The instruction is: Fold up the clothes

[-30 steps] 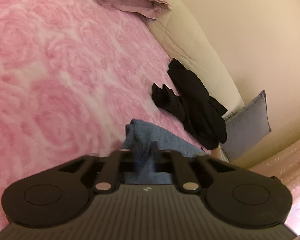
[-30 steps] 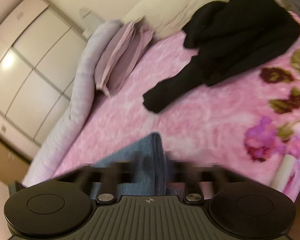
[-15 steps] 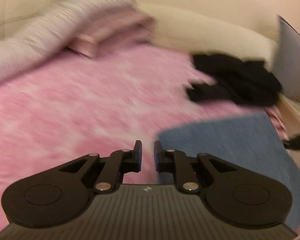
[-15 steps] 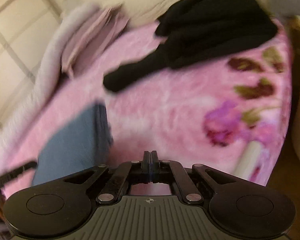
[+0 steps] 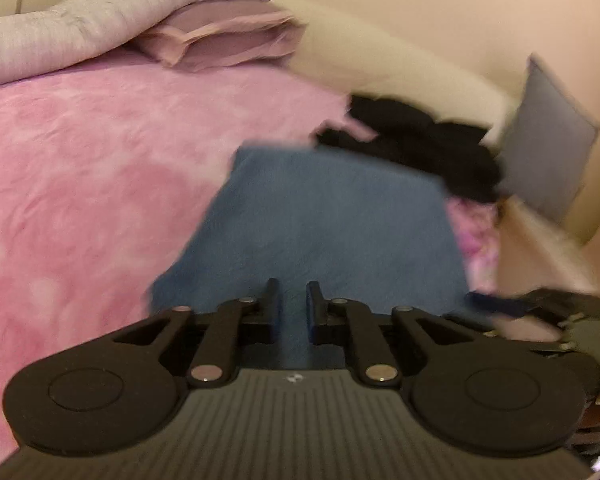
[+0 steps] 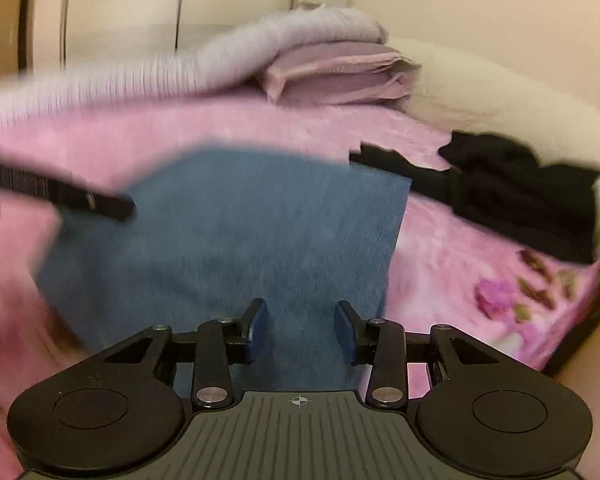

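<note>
Two grippers over one blue cloth (image 5: 324,224), spread flat on the pink blanket (image 5: 80,184). Left gripper (image 5: 293,304) low above the cloth's near edge, fingers (image 5: 271,300) parted by a narrow gap, blue fabric visible between them, nothing pinched. Right gripper (image 6: 300,322) likewise above the near part of the blue cloth (image 6: 236,240), fingers (image 6: 256,320) spread wider, blue pads showing, nothing gripped. Cannot tell whether either set of fingertips touches the fabric. Left gripper's finger also seen from the right wrist view as a dark bar (image 6: 100,204) reaching in over the cloth's far left corner. Right gripper glimpsed at the right edge of the left wrist view (image 5: 556,304), blurred, beside the cloth's right side.

Beyond the cloth, a heap of black clothes (image 5: 420,148), touching or just overlapping its far right corner; same heap in the right wrist view (image 6: 512,196), one black sleeve stretching left along the cloth's far edge. Behind that, a cream pillow (image 5: 380,60) against the wall and a grey cushion (image 5: 548,160) standing on edge to its right. Farther left, a mauve folded stack (image 5: 228,36) under a pale lilac quilt roll (image 5: 100,12). Flower print on the blanket's right part (image 6: 504,292). Much motion blur in both views.
</note>
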